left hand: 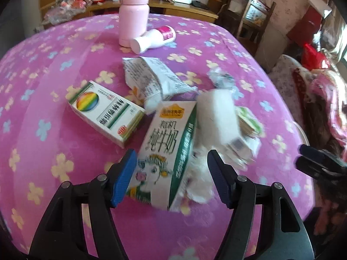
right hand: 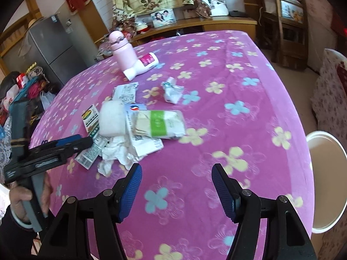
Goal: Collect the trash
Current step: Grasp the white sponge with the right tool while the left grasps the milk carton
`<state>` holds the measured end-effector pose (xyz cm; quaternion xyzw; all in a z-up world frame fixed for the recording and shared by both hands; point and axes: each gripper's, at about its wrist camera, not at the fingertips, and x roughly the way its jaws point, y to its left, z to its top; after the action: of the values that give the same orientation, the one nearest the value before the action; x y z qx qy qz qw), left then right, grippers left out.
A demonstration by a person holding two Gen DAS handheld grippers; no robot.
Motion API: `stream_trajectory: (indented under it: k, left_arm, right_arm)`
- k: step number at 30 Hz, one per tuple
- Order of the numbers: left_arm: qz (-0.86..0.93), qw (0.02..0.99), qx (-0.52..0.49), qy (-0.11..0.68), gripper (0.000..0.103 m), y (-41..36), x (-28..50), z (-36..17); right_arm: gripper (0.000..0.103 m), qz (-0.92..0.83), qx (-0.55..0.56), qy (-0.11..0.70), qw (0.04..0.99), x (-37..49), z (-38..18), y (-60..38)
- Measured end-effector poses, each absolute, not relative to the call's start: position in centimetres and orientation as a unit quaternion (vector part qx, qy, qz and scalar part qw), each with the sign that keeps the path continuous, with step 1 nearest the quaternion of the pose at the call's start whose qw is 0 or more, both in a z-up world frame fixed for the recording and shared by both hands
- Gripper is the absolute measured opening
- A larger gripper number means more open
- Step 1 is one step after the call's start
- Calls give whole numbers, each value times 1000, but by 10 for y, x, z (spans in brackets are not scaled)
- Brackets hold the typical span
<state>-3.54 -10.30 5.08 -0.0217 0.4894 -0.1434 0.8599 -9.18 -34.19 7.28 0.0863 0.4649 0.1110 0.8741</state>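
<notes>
- The left gripper [left hand: 171, 164] is spread wide, its blue pads on either side of the near end of a milk carton [left hand: 164, 149] that lies flat on the pink flowered tablecloth [left hand: 54, 140]. The left pad sits right at the carton's edge; the right pad stands clear of it, over crumpled white tissue [left hand: 201, 173]. Whether either pad actually touches the carton I cannot tell.
- Just ahead and to the left of this gripper lies a white box with a rainbow circle [left hand: 106, 112], close beside the carton.
- Straight ahead, beyond the carton, rests a crinkled white wrapper [left hand: 151, 80], and to the right of the carton a blurred white roll [left hand: 216, 112] with a green-labelled packet [left hand: 249, 121] behind it.
- Far ahead a pink bottle [left hand: 134, 15] stands upright, with a white bottle with a magenta label [left hand: 154, 38] lying on its side against its base.
- The right gripper [right hand: 176, 186] is also wide open and holds nothing; only tablecloth shows between its fingers.
- Ahead and left of the right gripper sits the heap of trash: tissue, the roll, the packet and papers, with a small crumpled paper ball [right hand: 172, 91] farther ahead, apart from the heap.
- To the right gripper's right, off the table edge, stands a white bin [right hand: 325, 179], its mouth open.
</notes>
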Motion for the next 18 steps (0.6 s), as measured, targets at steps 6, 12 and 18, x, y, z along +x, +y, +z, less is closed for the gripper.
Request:
stream_trajectory:
  k: [6, 12, 18]
  left_arm:
    - [-151, 855, 4, 495, 61, -108, -34, 45]
    - [-139, 857, -16, 495, 57, -86, -48, 46]
    - [-130, 863, -35, 487, 56, -56, -71, 55]
  right_arm:
    - [65, 130, 85, 466, 871, -74, 78, -324]
    - [65, 157, 90, 464, 867, -49, 82, -296]
    - [65, 185, 65, 465, 863, -34, 80, -256]
